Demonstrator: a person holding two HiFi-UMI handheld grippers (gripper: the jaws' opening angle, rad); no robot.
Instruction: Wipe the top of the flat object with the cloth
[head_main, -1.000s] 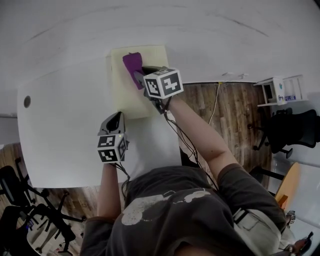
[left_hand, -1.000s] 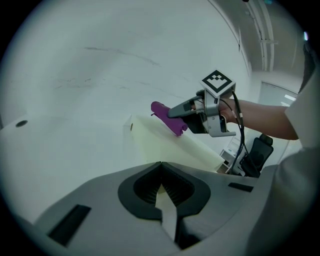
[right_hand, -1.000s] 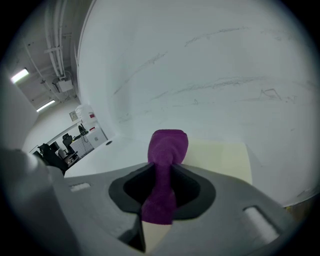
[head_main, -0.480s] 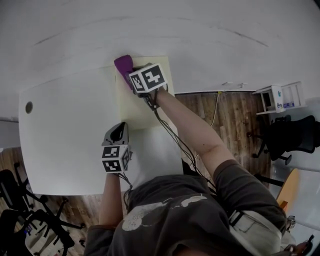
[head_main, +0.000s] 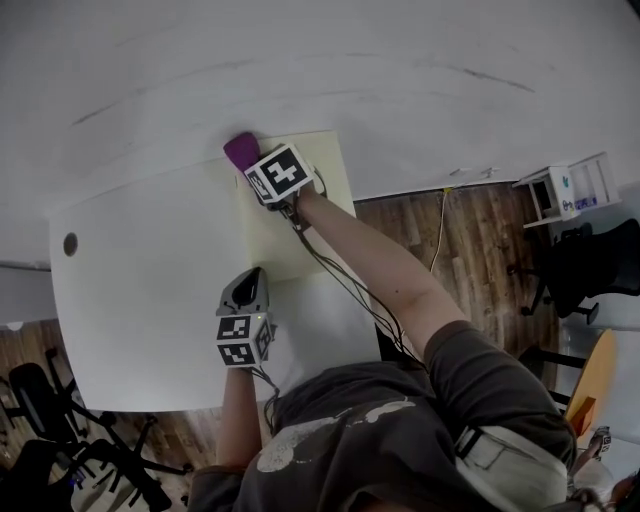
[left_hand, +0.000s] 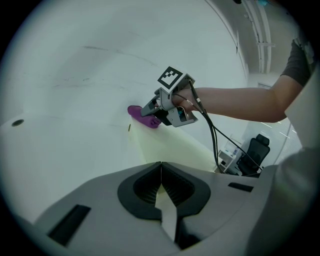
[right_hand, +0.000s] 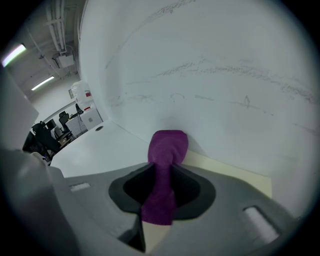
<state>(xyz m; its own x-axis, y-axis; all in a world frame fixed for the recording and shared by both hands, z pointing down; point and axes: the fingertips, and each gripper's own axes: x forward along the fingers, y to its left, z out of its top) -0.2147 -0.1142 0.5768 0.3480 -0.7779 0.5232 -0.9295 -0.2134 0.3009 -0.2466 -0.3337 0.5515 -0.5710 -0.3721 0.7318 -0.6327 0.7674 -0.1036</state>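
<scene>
Over the flat object (head_main: 262, 245), right gripper (right_hand: 161, 176) grips the cloth (right_hand: 169, 146) lengthwise, tip toward the wall (right_hand: 225, 75); left gripper (left_hand: 161, 176) clenched.

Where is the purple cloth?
In the head view, the purple cloth is in the right gripper, at the far left corner of the yellow board, by the wall.

The white tabletop (head_main: 140, 300) stands against a white wall (head_main: 420, 60) on the far side, and this wall carries faint grey scuff lines. A small round hole (head_main: 70, 243) sits near the left edge of the tabletop. On the right there is a wooden floor (head_main: 470, 230), with a black office chair (head_main: 590, 265) and a low white shelf unit (head_main: 570, 185) near it. At the near left stand more black chairs (head_main: 40, 410). Long ceiling lamps (right_hand: 14, 54) are lit.
</scene>
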